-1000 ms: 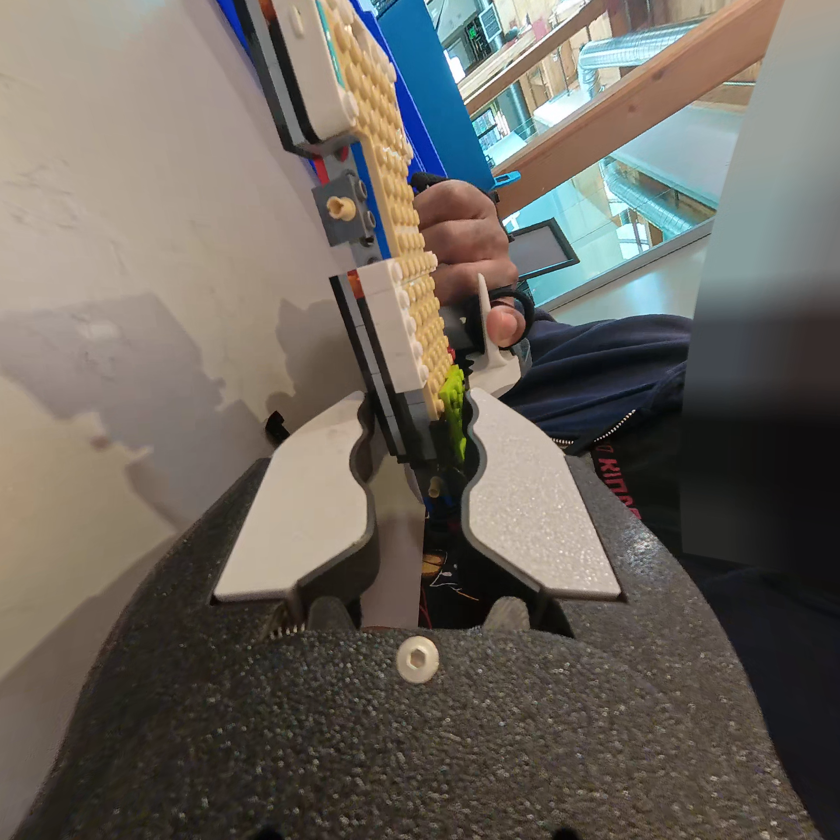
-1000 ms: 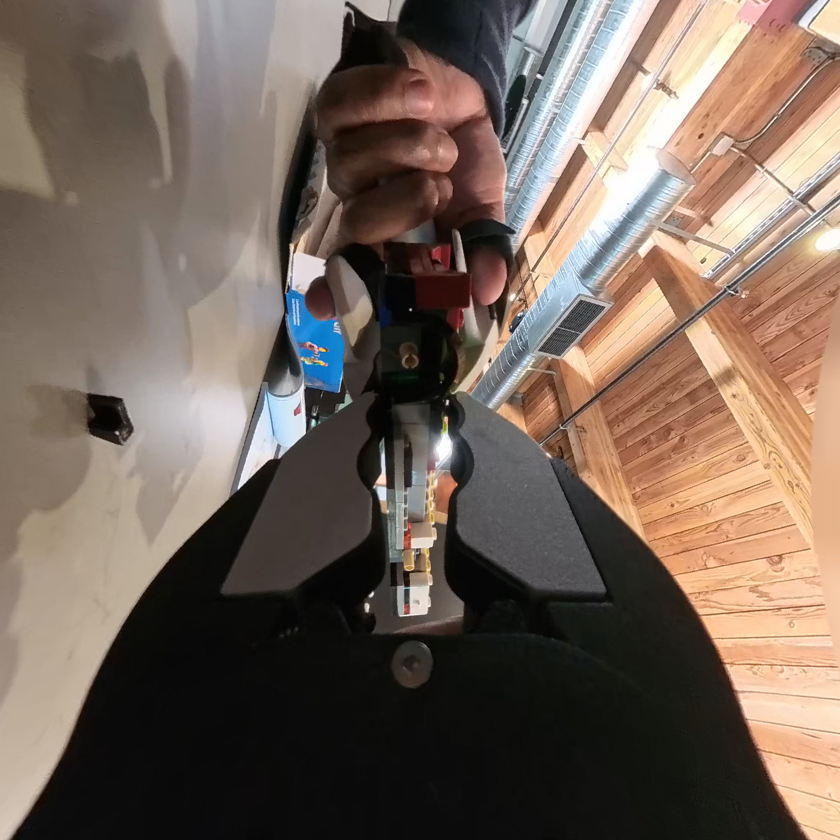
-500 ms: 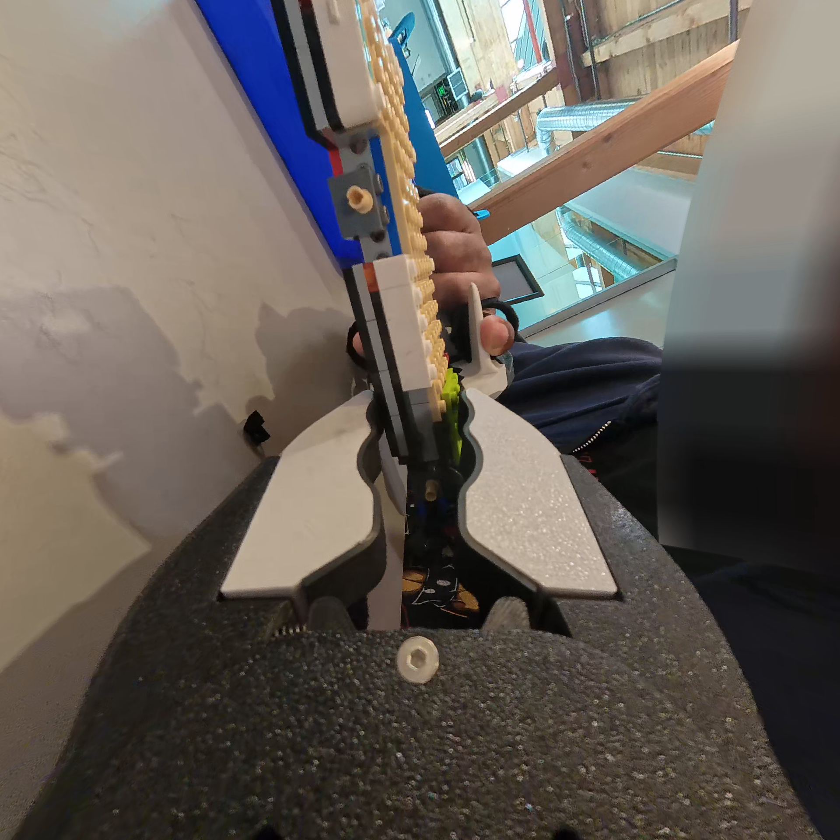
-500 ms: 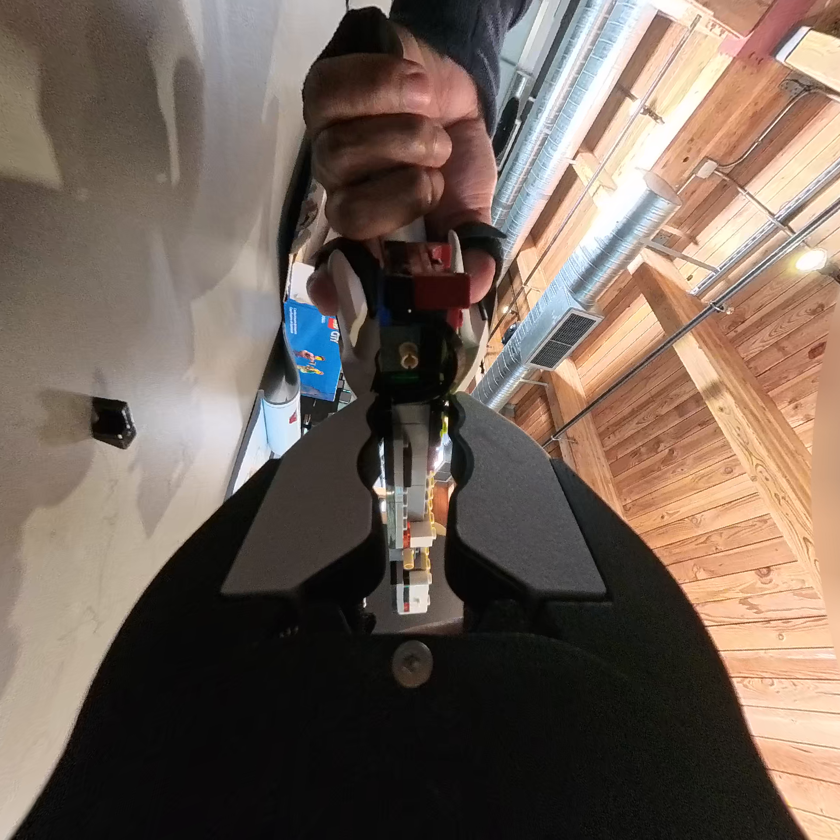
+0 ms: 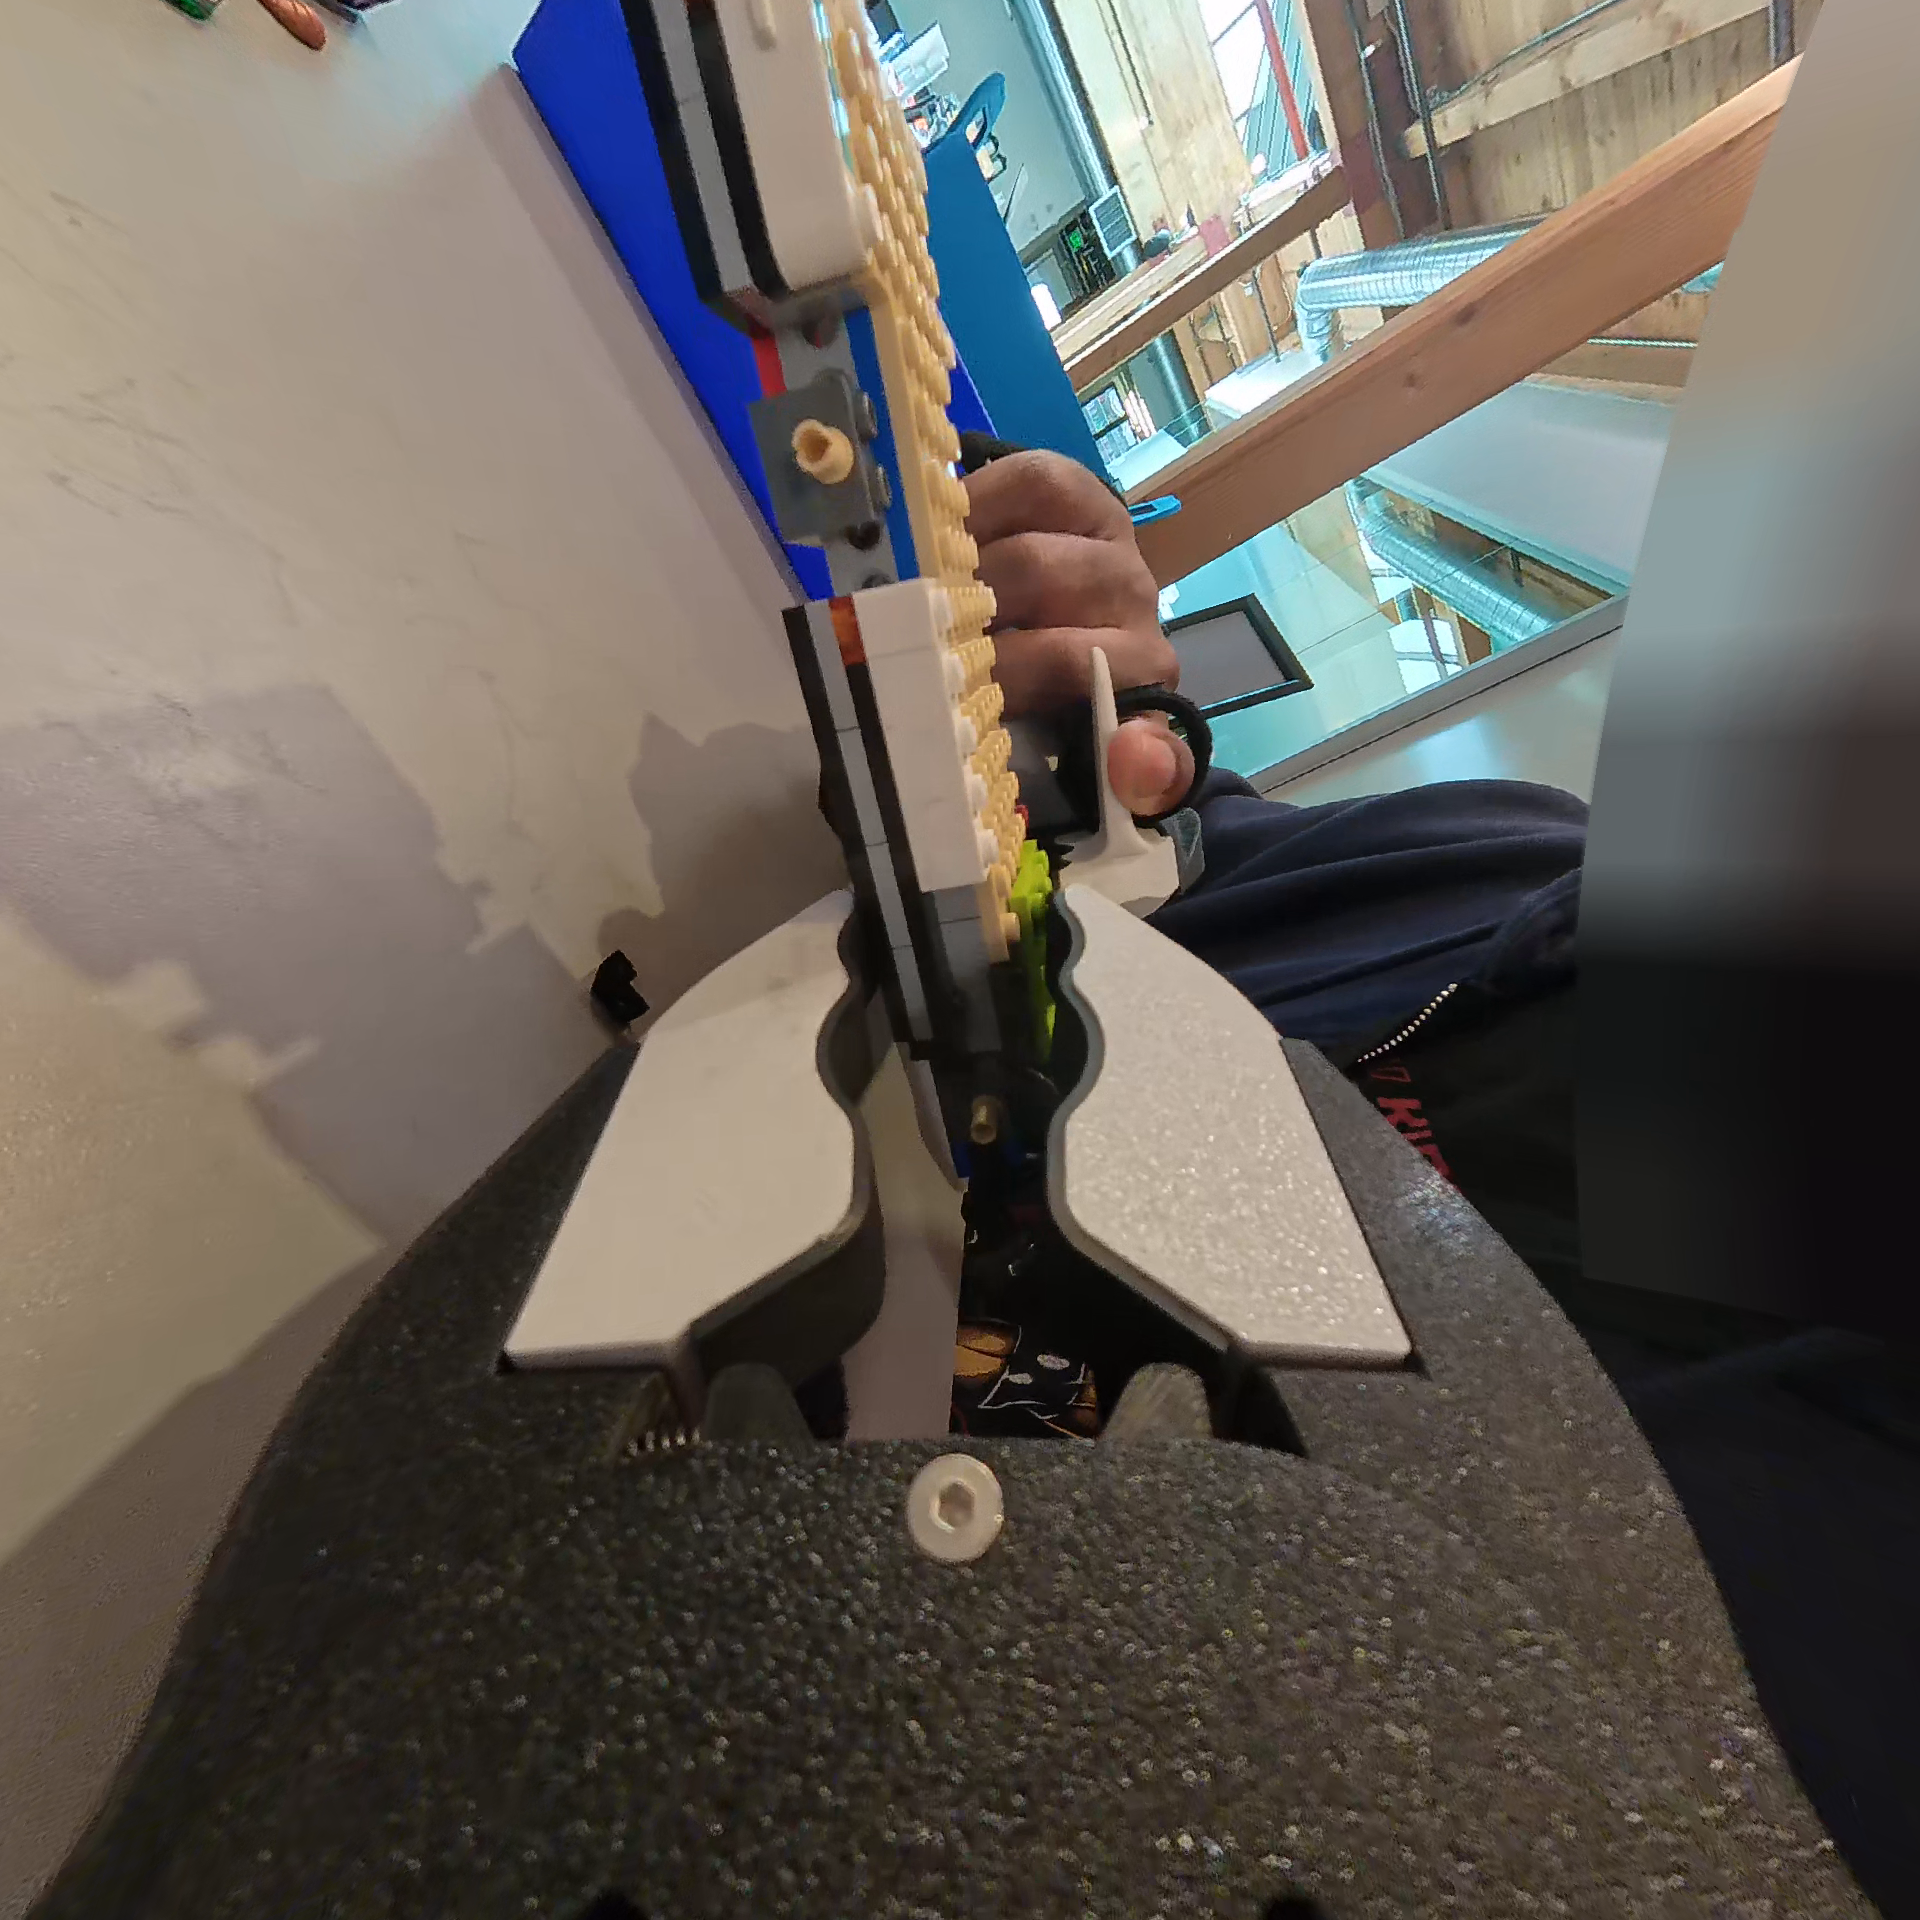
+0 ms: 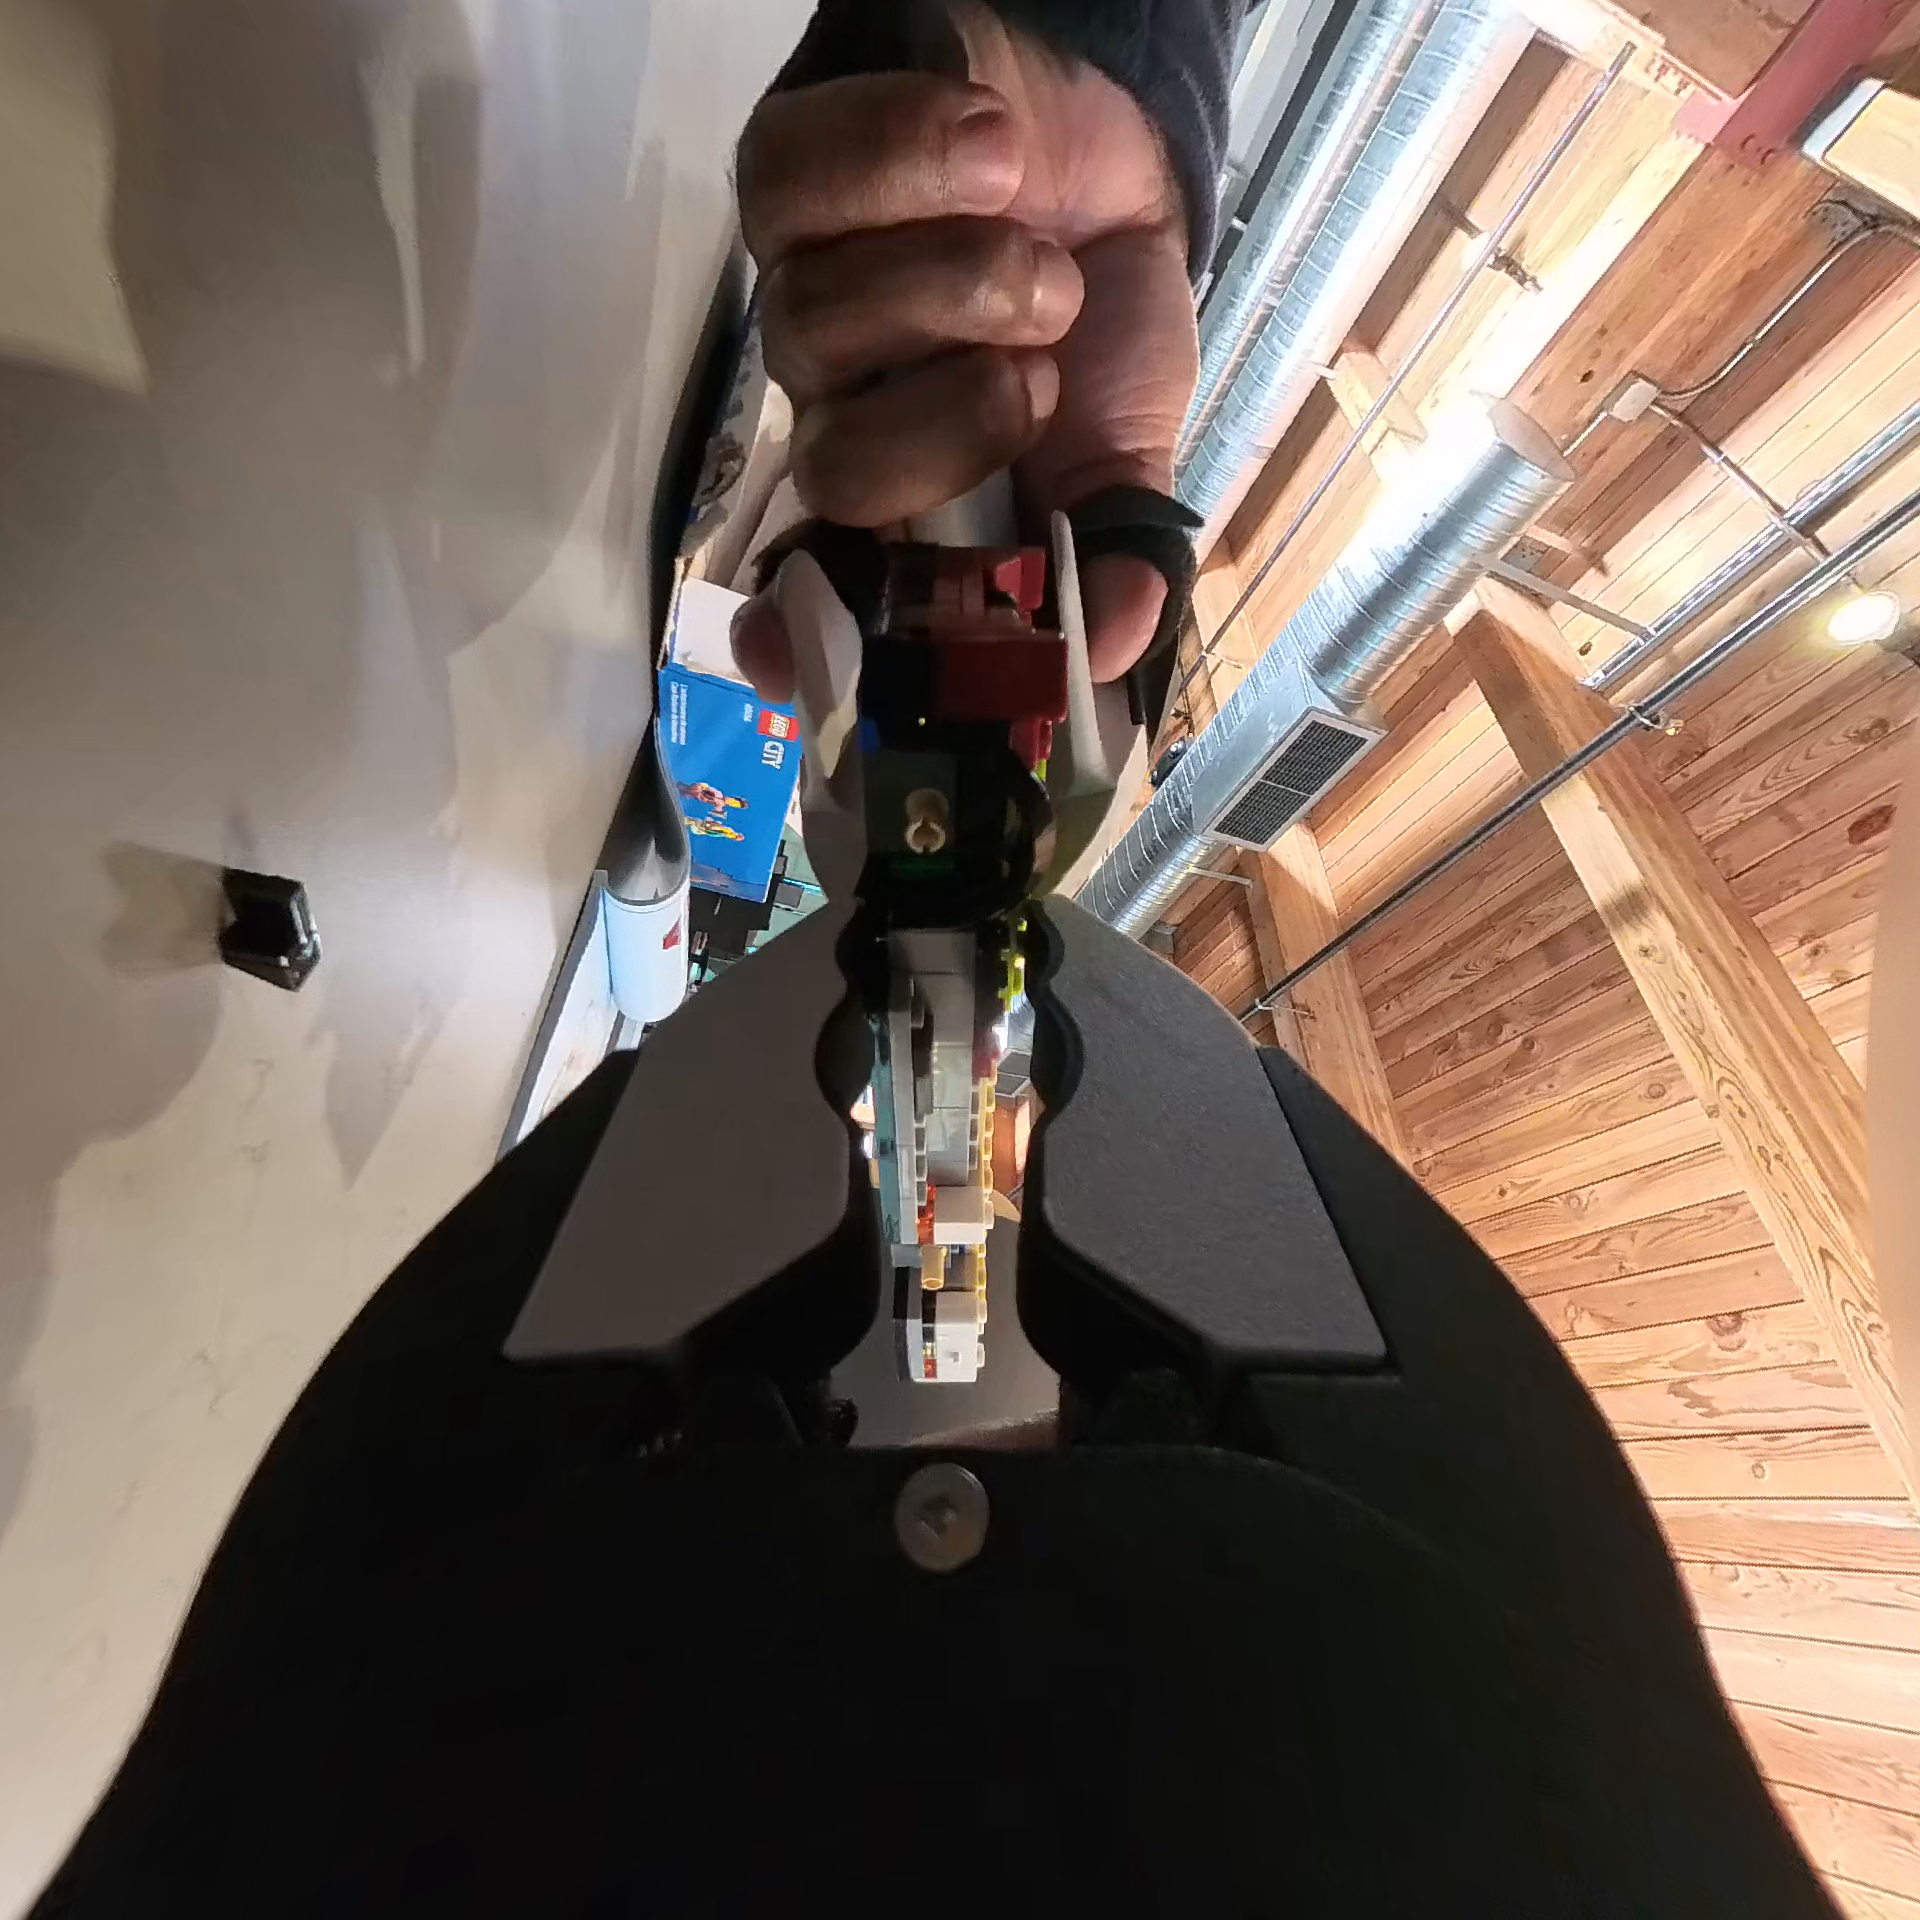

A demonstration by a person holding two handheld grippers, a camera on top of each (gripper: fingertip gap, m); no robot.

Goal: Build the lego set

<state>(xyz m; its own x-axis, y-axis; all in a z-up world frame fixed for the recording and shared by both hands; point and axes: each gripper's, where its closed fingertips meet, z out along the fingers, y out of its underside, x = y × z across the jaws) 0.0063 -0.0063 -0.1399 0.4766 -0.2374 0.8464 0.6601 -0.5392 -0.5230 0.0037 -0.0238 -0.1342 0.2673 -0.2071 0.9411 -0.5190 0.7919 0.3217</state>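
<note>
— Tan studded plates, white bricks, grey and black layers and a lime-green piece make up the long toy-brick model (image 5: 914, 727); it stands on edge in the left wrist view, running from the top edge down into the left gripper (image 5: 961, 925).

— How is it gripped?

— Left gripper's pale grey fingers (image 5: 727, 1091) are clenched on the model's lower end, the lime-green piece against the right finger; in the right wrist view the right gripper (image 6: 940, 935) with its black fingers (image 6: 1153, 1122) is closed on the same model, white and grey bricks running back between them.

— And the hands?

— One hand (image 5: 1070, 613) is wrapped round a handle behind the model, a fingertip through a black loop; in the other view a hand (image 6: 935, 312) grips a handle from above, a dark sleeve at the top edge.

— Where is all this?

— Just beside a pale table surface (image 5: 260, 520), tilted in both views; a small black piece (image 6: 265, 925) lies on it; a blue box (image 6: 727, 790) stands farther off.

— Anything unclear?

— Model's top end is cut off by the picture edge; whether the left finger's pad touches the black layer is hard to tell.
</note>
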